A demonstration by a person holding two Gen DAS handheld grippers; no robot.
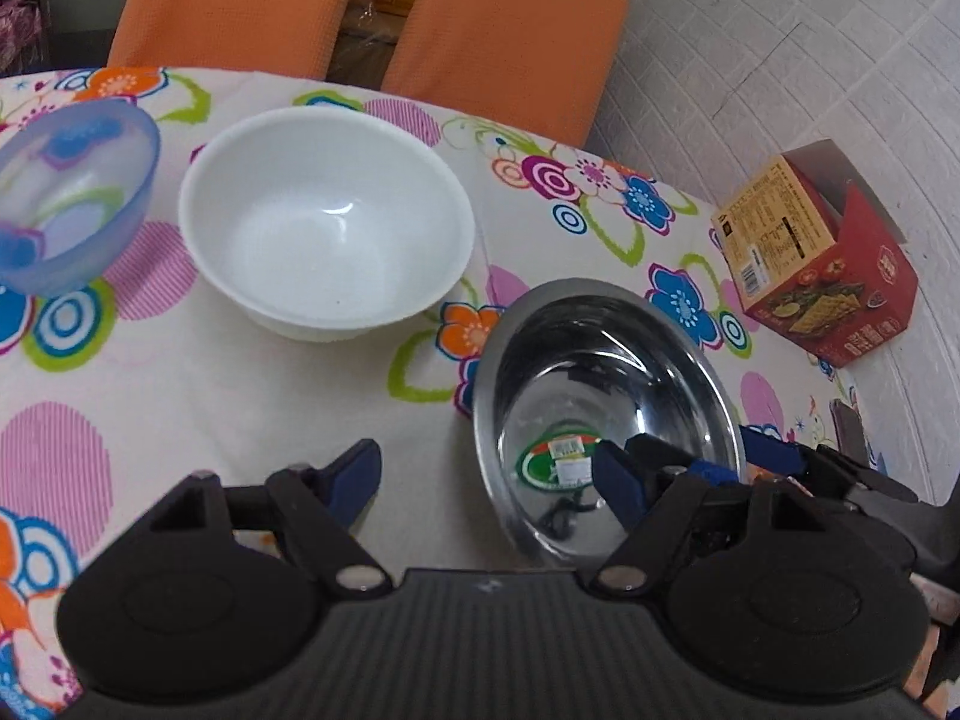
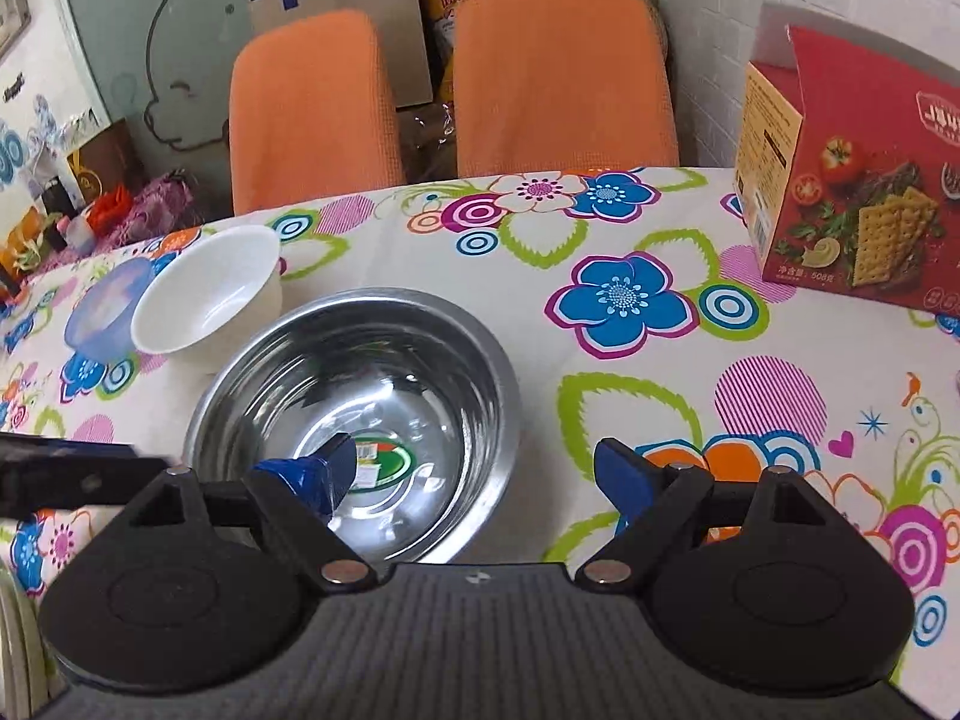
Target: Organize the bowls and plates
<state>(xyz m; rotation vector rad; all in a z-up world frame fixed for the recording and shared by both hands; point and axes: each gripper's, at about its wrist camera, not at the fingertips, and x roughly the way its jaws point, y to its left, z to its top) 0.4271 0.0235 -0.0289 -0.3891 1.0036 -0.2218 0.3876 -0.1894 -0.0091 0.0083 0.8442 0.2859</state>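
Observation:
A steel bowl (image 1: 600, 360) (image 2: 372, 360) with a green sticker inside stands on the flowered tablecloth. My left gripper (image 1: 486, 474) is open astride the bowl's left rim, one blue pad inside and one outside. My right gripper (image 2: 474, 459) is open astride the opposite rim in the same way; it also shows in the left wrist view (image 1: 741, 462). No pad presses on the steel. A white bowl (image 1: 327, 222) (image 2: 207, 294) sits beyond the steel one, with a translucent blue bowl (image 1: 66, 198) (image 2: 105, 306) to its left.
A red cracker box (image 1: 822, 264) (image 2: 864, 180) stands at the table's right side near the white brick wall. Two orange chairs (image 1: 504, 30) (image 2: 564, 72) are pushed against the far table edge. Clutter sits on the far left (image 2: 108, 210).

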